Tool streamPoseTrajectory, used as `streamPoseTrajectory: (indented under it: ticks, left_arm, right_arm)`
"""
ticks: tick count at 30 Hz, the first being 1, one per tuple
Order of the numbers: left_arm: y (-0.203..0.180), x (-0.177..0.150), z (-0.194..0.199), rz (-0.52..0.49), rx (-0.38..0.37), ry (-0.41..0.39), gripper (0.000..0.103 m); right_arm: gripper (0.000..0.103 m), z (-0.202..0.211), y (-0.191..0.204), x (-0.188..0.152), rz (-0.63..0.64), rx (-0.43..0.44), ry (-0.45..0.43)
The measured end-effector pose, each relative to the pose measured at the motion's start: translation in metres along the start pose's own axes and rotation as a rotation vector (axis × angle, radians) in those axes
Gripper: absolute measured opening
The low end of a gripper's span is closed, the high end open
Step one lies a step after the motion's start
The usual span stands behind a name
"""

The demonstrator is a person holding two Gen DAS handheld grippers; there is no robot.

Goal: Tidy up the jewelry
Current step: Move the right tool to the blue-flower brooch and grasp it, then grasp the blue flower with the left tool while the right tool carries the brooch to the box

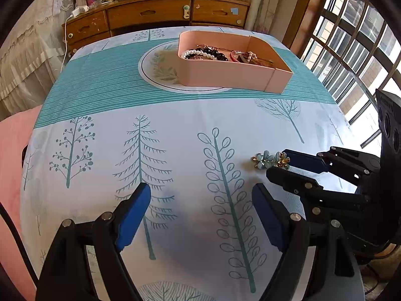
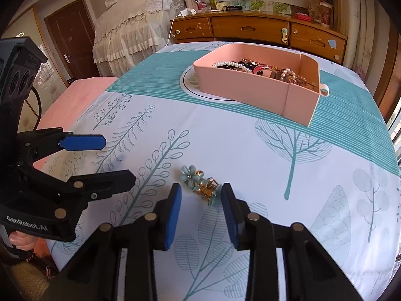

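Observation:
A teal flower and gold hair clip lies on the tree-print tablecloth, just ahead of my right gripper, which is open with its blue pads either side of the clip's near end. It also shows in the left wrist view, at the right gripper's tips. My left gripper is open and empty over bare cloth, to the left of the clip. A pink tray at the far side holds pearl and black bead bracelets and other jewelry; it also shows in the right wrist view.
The pink tray rests partly on a round printed plate. A wooden dresser stands behind the table, a barred window at right, a lace-covered bed at left. A pink cushion lies by the table's left edge.

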State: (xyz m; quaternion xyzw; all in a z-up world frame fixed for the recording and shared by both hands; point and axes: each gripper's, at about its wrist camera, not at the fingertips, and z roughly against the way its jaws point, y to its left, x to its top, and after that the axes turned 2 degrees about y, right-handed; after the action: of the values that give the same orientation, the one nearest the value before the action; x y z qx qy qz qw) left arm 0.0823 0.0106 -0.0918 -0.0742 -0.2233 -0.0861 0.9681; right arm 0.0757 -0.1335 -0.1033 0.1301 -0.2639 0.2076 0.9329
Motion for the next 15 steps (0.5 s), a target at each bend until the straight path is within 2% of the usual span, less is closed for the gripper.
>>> streamPoseTrajectory:
  ticks: [6, 15]
  left_arm:
    - [-0.011, 0.004, -0.003, -0.024, -0.011, 0.006, 0.081]
    - [-0.038, 0.016, -0.021, -0.064, -0.014, 0.023, 0.081]
  right_arm:
    - [0.023, 0.005, -0.011, -0.003, -0.020, -0.015, -0.018]
    - [0.023, 0.025, -0.045, -0.011, -0.143, -0.038, -0.079]
